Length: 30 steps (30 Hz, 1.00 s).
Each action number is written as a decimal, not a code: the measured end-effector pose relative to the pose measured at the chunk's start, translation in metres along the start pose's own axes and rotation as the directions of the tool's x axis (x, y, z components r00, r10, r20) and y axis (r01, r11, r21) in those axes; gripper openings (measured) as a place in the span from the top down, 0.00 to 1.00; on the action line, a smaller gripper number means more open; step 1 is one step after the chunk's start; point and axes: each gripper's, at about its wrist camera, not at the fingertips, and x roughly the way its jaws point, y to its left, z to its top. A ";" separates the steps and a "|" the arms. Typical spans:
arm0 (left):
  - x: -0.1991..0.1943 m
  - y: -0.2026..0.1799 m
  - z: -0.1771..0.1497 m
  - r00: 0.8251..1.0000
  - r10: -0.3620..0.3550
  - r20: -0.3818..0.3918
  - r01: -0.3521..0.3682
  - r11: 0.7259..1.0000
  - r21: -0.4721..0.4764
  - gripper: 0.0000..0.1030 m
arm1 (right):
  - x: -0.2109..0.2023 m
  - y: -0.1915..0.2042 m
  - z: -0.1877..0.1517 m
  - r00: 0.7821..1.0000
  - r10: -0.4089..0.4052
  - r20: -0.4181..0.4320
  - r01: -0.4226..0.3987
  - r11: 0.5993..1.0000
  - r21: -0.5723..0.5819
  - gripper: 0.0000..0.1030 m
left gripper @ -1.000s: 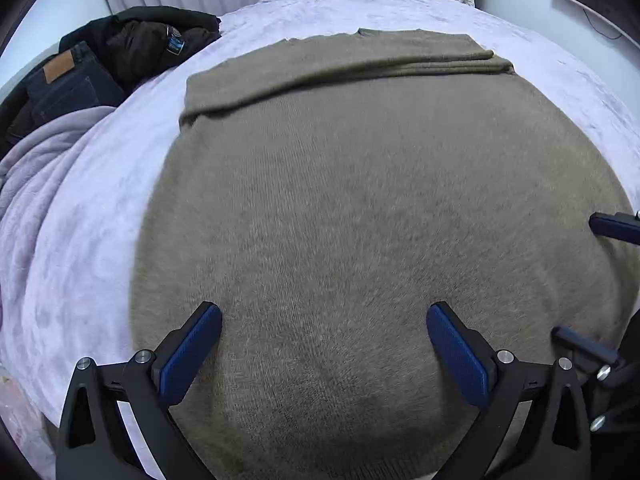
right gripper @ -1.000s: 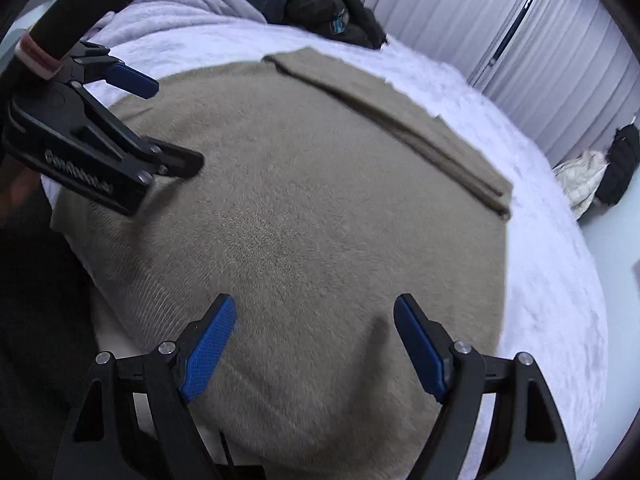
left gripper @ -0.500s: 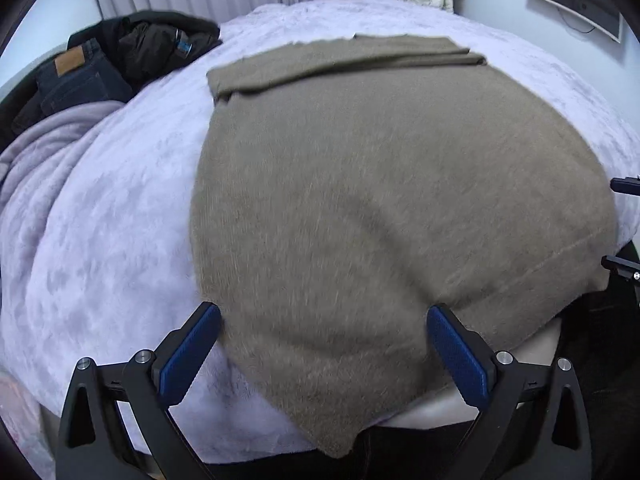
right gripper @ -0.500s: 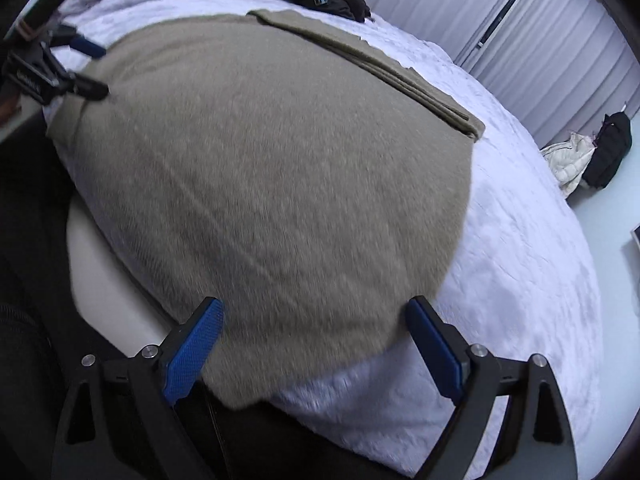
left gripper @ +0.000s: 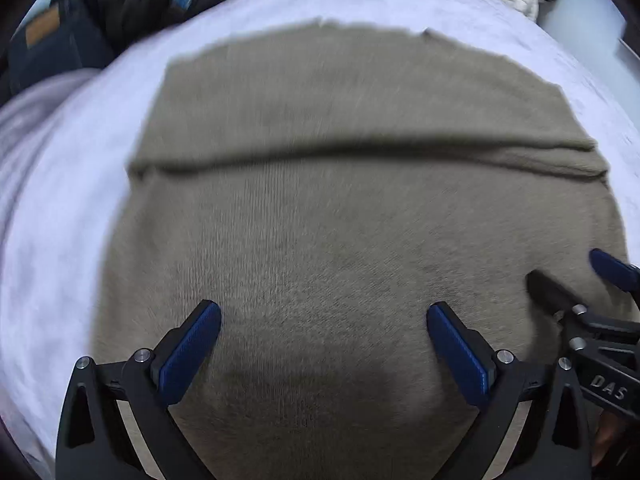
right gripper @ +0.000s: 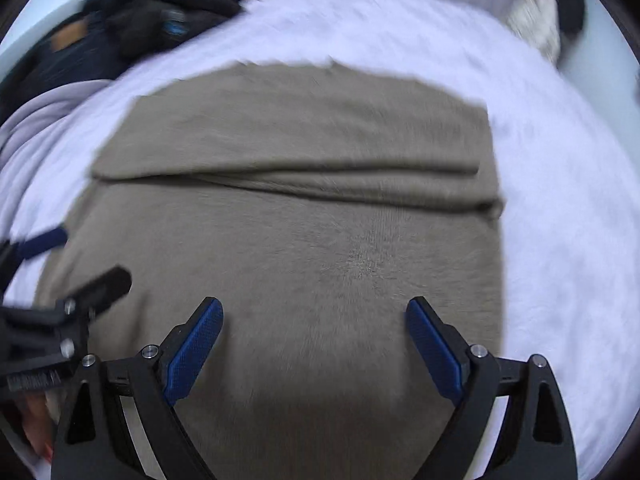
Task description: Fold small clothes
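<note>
With both your left hand-held gripper (left gripper: 323,354) and right hand-held gripper (right gripper: 314,350) gaping empty over the olive-brown knitted sweater (left gripper: 340,220), closing ahead of the near hem risks pinching one layer only, skewing the fold.

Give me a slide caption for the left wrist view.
Open left gripper over a partly folded olive sweater on a lavender bedspread.

Black claw (left gripper: 324,344), blue pads (left gripper: 190,354)

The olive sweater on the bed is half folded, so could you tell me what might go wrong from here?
1. Both claws, left claw and right claw, are open just above the sweater; closing here may pinch one layer only.
2. The folded band could slip open if the cloth is dragged.
</note>
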 end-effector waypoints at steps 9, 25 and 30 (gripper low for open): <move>-0.035 0.006 -0.058 0.988 -0.019 0.156 0.004 0.996 0.091 0.00 | -0.024 0.015 -0.059 0.975 -0.063 0.215 0.081 0.994 -0.079 0.08; -0.058 0.022 -0.119 0.976 -0.024 0.214 -0.002 0.993 0.122 0.00 | -0.054 0.023 -0.149 0.937 0.014 0.349 0.055 0.981 -0.186 0.08; -0.069 0.030 -0.144 0.974 -0.034 0.223 -0.006 0.985 0.174 0.00 | -0.064 0.015 -0.168 0.944 0.067 0.322 0.025 0.961 -0.274 0.08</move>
